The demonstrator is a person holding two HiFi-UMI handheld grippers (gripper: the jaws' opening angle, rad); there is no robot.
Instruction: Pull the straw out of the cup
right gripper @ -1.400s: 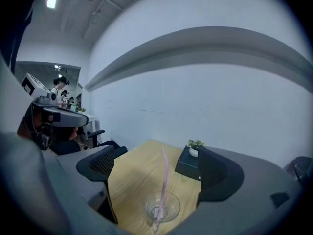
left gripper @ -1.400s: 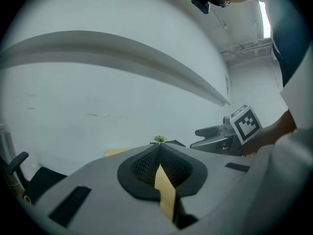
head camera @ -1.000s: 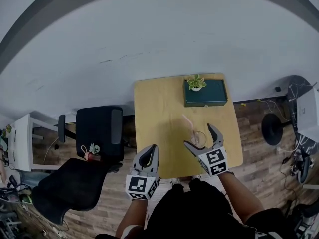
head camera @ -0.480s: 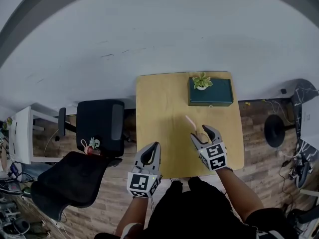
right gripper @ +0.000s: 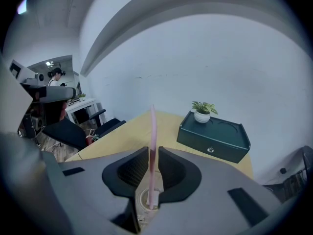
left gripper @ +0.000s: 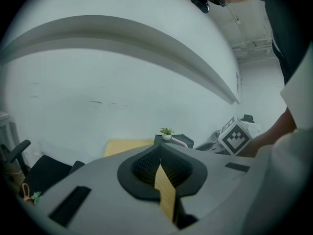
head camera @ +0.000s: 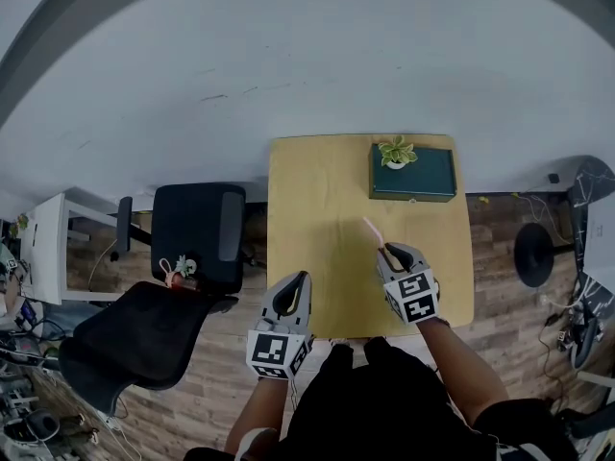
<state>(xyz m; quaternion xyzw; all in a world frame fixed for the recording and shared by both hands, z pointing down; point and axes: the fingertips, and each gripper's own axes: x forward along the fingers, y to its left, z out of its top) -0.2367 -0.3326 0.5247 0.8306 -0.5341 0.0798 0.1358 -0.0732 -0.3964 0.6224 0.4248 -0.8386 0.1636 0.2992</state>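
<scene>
1. At the worktop's 4 o'clock, the right tongs have dropped over the cup. Their jaws, wide a second ago, have just been closing and now clamp the pink straw, which stands in the cup. The left tongs, jaws together and empty, hover off the near edge at 7 o'clock, as before.
2. A dark green box bearing a potted plant sits at 1 o'clock, well apart from the straw. In the head view the right tongs cover the cup.
3. Count: one straw, one cup, one box, one plant, two black chairs near 9 o'clock.
</scene>
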